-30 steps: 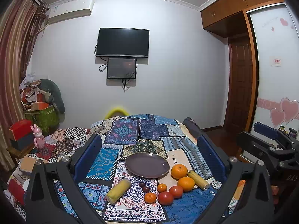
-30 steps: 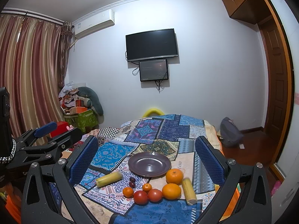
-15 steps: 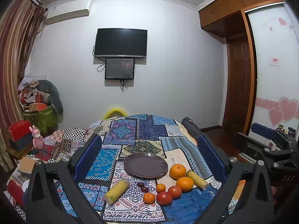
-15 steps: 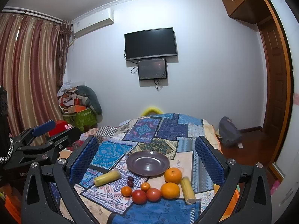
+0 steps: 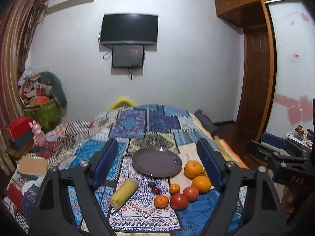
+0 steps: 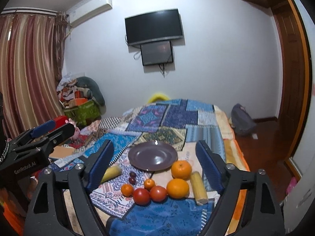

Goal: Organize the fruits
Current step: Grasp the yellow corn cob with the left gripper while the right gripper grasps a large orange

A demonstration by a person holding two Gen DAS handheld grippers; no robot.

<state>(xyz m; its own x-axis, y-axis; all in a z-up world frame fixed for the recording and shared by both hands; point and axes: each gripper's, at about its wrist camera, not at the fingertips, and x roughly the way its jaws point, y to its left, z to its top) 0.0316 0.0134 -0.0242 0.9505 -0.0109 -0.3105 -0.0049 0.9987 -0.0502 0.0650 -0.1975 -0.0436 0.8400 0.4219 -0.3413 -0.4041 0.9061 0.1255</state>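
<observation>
Left gripper (image 6: 42,129) reads "GenRobot.AI"; right gripper (image 5: 273,140), seemingly "DAS".

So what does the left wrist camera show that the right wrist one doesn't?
Only the left wrist view shows the pink heart stickers on the sliding door and the right gripper from the side. Only the right wrist view shows the striped curtain broadly, a grey bag on the floor and the left gripper. Both share the purple plate, oranges, tomatoes, two corn pieces and the wall TV. Both grippers' jaws have just been closing, with nothing between them.
</observation>
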